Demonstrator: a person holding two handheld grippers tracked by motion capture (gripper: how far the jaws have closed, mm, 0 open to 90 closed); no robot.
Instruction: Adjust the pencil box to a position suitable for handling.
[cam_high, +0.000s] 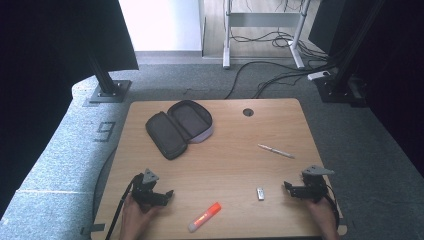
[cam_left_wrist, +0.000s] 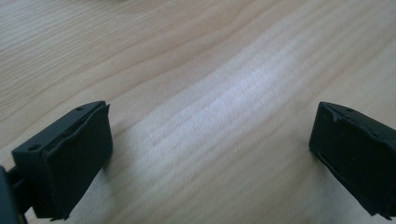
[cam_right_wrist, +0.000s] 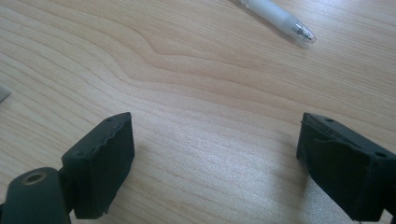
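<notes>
Both grippers rest near the table's (cam_high: 150, 112) front edge, left gripper (cam_high: 167, 193) and right gripper (cam_high: 287, 186) with jaws wide and empty. An open case (cam_high: 175, 127) waits near the back left corner, likely to receive the marker (cam_high: 204, 217), drive (cam_high: 260, 193) and pen (cam_high: 276, 151).

bare wood is seen across the middle of the table (cam_high: 225, 150). the way is narrowed by a pouch (cam_high: 179, 127) far left, a pen (cam_high: 276, 151) right, a marker (cam_high: 204, 216) and a small drive (cam_high: 260, 193) near the front.
</notes>
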